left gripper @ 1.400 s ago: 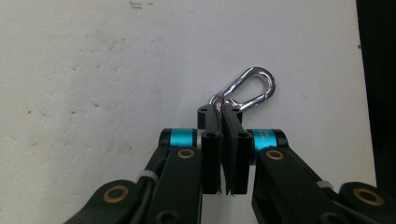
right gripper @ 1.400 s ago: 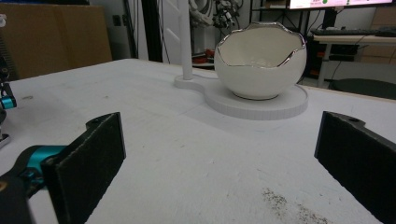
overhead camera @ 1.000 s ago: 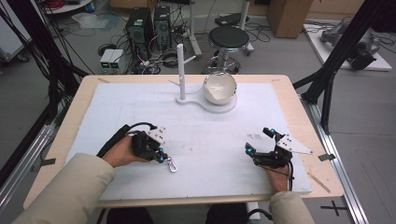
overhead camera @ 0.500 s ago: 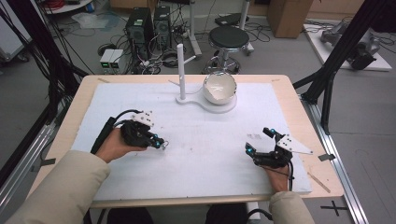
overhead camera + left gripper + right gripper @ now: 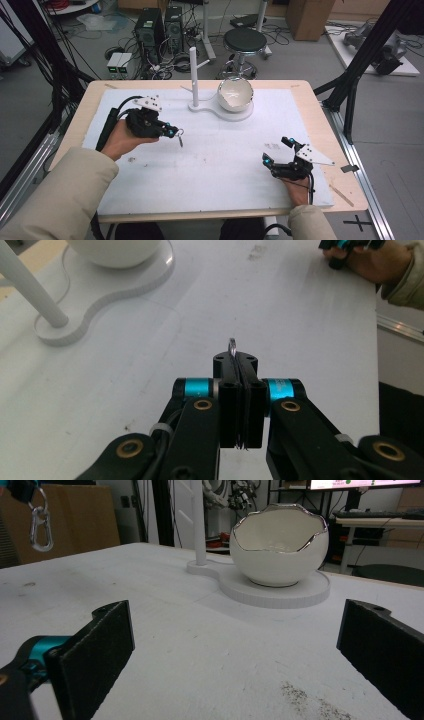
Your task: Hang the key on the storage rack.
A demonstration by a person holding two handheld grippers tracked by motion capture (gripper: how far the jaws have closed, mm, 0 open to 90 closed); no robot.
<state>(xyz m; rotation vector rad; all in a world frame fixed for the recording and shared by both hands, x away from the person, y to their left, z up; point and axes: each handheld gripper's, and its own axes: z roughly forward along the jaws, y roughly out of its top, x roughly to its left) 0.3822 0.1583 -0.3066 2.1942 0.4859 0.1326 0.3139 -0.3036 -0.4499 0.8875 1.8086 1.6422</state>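
Observation:
A small metal snap clip (image 5: 180,139) hangs from my left gripper (image 5: 174,132), which is shut on its top ring above the white mat, left of centre. In the left gripper view the jaws are pressed together with a sliver of the clip (image 5: 231,345) poking out at the tips of the gripper (image 5: 239,362). The clip (image 5: 40,527) dangles in the air at the upper left of the right gripper view. My right gripper (image 5: 275,151) rests on the mat at the near right, open, nothing between its pads (image 5: 100,650).
A white eggshell-shaped bowl (image 5: 235,94) with a silver rim sits on a white base plate (image 5: 247,115) at the back centre, beside an upright white post (image 5: 193,75) with a side peg. The white mat (image 5: 215,170) covers the wooden table.
My left hand has risen and moved away from the near edge toward the post, lifting the clip off the mat. The right hand has stayed put.

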